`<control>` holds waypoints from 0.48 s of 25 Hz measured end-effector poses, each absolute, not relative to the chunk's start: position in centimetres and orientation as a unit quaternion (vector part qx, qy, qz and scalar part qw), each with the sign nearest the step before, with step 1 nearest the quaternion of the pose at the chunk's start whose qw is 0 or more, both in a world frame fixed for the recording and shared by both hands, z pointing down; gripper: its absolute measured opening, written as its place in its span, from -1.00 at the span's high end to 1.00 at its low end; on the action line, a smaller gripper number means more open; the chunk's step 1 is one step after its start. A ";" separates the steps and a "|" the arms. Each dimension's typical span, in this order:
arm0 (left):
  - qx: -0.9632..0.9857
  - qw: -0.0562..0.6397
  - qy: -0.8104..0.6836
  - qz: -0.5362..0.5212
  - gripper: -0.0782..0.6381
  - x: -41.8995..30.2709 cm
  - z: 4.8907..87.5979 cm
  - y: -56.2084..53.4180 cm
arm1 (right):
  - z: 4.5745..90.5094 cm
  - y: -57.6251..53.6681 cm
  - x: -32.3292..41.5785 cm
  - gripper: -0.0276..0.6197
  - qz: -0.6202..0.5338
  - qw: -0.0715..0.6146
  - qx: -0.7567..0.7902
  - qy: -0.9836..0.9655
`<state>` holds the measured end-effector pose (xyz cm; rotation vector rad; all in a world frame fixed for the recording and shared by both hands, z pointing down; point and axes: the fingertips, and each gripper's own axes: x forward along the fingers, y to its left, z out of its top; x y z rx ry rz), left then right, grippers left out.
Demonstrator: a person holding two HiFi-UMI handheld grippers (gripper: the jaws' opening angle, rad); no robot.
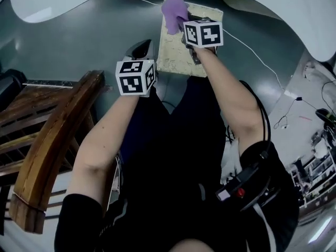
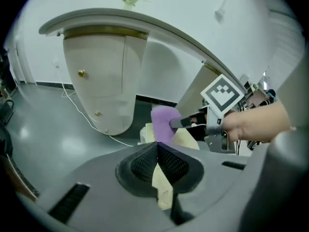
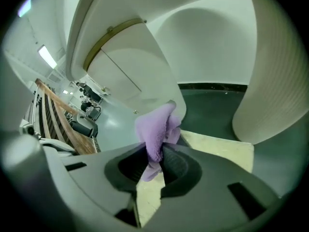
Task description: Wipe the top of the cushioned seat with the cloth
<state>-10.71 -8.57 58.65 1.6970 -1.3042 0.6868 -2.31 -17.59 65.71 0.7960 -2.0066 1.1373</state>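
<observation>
- Head view: the right tongs point(image 1: 182, 27) hold the purple cloth point(image 1: 174, 10) over the far left corner of the cushioned seat point(image 1: 176, 56). The left tongs point(image 1: 140, 47) hang beside the seat's left edge, carrying nothing.
- Left gripper view: the left tongs point(image 2: 157, 149) are closed with nothing between them. Beyond them, the cloth point(image 2: 162, 122) bunches at the right tongs point(image 2: 176, 123).
- Right gripper view: the right tongs point(image 3: 159, 151) are clamped on the cloth point(image 3: 155, 129), and its tail dangles over the seat point(image 3: 219, 148); contact cannot be told.
- Judgement: the cloth is in hand and in place, but nearly all of the seat's top, towards its near edge, looks left to wipe.
</observation>
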 end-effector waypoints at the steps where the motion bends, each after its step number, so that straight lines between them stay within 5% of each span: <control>1: 0.678 0.424 -0.535 0.272 0.77 -11.6 58.5 -8.8 | 66.4 -17.7 -3.8 0.69 0.439 0.344 0.301 -0.773; 12: 0.622 0.474 -0.567 0.257 0.77 -12.3 62.7 -5.9 | 74.2 -19.0 -5.7 0.67 0.440 0.380 0.266 -0.769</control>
